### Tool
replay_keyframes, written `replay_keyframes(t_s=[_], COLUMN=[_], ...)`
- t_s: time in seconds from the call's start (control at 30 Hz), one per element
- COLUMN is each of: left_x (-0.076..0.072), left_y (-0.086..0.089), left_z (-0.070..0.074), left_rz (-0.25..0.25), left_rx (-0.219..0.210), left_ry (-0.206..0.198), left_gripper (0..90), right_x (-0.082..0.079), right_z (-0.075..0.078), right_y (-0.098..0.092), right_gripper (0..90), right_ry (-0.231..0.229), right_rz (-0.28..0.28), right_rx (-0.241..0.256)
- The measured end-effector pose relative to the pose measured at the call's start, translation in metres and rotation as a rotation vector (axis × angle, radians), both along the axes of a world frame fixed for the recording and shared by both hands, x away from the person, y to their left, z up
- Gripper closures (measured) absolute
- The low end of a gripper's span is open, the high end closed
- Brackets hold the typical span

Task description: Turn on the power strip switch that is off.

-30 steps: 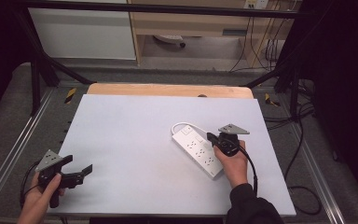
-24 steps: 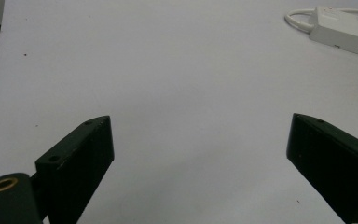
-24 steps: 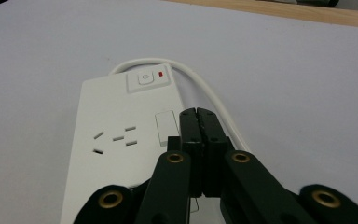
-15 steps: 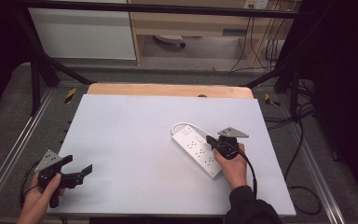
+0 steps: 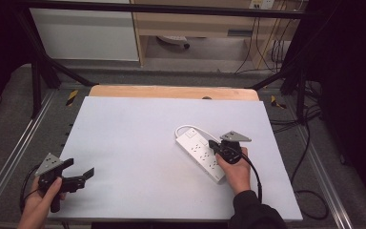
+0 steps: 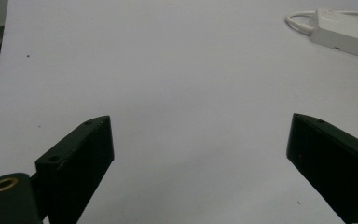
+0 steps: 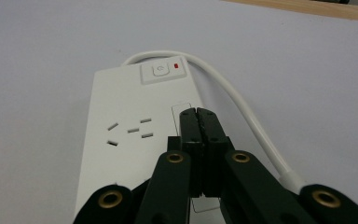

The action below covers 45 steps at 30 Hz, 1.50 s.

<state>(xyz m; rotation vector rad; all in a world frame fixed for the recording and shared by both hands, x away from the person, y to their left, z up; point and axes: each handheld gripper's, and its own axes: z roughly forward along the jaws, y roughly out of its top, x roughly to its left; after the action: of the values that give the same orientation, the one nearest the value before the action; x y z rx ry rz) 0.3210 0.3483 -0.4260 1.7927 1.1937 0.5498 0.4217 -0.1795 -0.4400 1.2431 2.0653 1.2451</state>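
Note:
A white power strip [image 5: 201,153] lies slantwise on the white table [image 5: 138,143], right of centre, its white cable [image 5: 189,127] looping round its far end. The right gripper [image 5: 213,143] hovers over the strip's right side, jaws pressed together with nothing between them. In the right gripper view the shut tips [image 7: 197,115] sit above the power strip [image 7: 130,135], just short of its switch button with a red light [image 7: 163,71]. The left gripper [image 5: 83,171] is held low at the table's near left corner, open. Its view shows the spread fingers [image 6: 77,154] over bare table, the power strip [image 6: 349,32] far off.
A wooden board edge [image 5: 171,91] borders the table's far side. Metal rails [image 5: 9,157] run along both sides, and cables [image 5: 310,143] lie on the floor at the right. Cabinets [image 5: 86,33] stand beyond the table.

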Motion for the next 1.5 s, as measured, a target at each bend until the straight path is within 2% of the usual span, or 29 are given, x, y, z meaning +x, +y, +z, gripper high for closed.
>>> replay_keyframes(t_s=[0.77,0.97,1.5], left_x=[-0.0001,0.0000,-0.0002], left_y=[-0.0007,-0.0008,-0.0006], left_z=[0.0002,0.0001,0.0005], left_rz=[-0.008,-0.007,-0.009], left_rx=[0.001,0.001,0.000], left_ry=[-0.003,-0.003,-0.005], left_gripper=[7.3,7.3,7.3], right_x=[-0.0002,-0.0008,-0.0002], right_z=[-0.0050,-0.0059,-0.0070], right_y=[0.0027,0.0015,0.0022], right_gripper=[90.0,90.0,90.0], right_ry=[0.015,0.020,0.014], right_rz=[0.011,0.002,0.005], right_rx=[-0.021,-0.010,-0.016])
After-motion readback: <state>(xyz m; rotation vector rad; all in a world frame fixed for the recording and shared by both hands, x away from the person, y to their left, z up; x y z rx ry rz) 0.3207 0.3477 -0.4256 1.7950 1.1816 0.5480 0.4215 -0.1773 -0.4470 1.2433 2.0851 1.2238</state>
